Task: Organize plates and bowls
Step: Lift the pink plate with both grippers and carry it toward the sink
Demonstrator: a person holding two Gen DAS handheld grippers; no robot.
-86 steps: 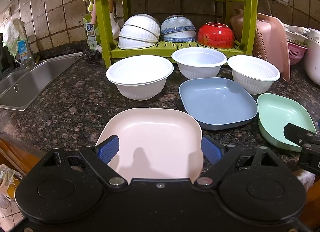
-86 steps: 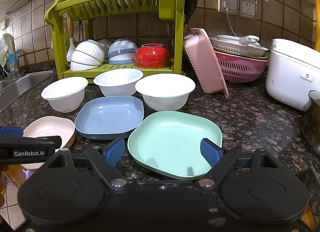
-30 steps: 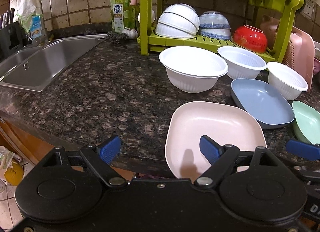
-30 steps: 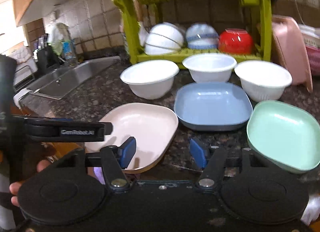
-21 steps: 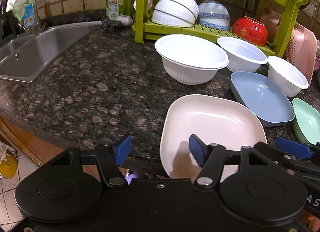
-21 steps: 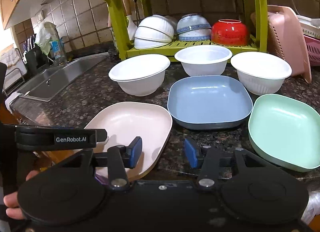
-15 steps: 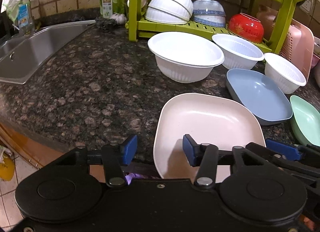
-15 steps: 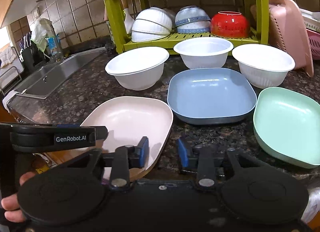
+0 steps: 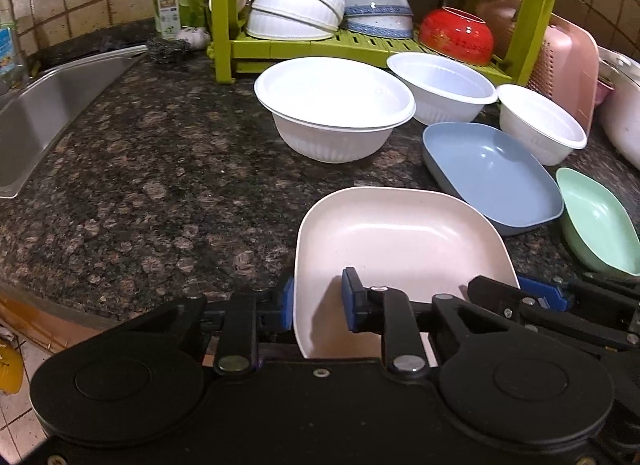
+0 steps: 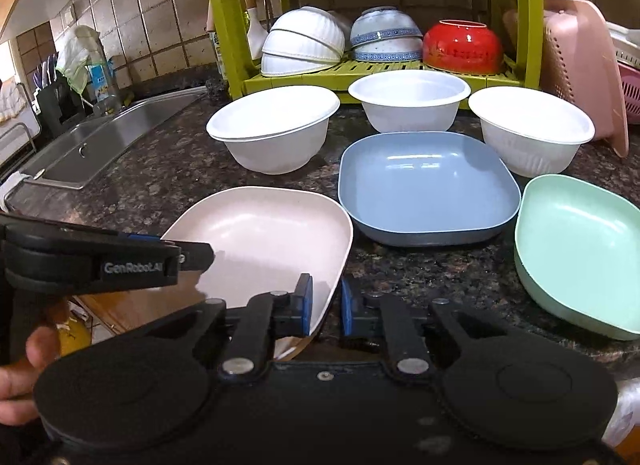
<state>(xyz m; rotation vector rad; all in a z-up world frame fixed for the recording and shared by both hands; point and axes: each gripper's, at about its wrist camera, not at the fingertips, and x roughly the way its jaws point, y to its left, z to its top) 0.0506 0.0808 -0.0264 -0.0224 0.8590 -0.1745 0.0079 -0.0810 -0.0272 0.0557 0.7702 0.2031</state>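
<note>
Spanning the granite surface in front of the green dish rack: three white bowls, then a blue plate and green plate nearer, and nearest of all the pink plate, overhanging the surface edge. Straddled the pink plate's near rim at two spots: left claw and right claw, both narrowed around it, seemingly not fully clamped. Risked tipping the plate off the edge if lifted unevenly or gripped too lightly.
</note>
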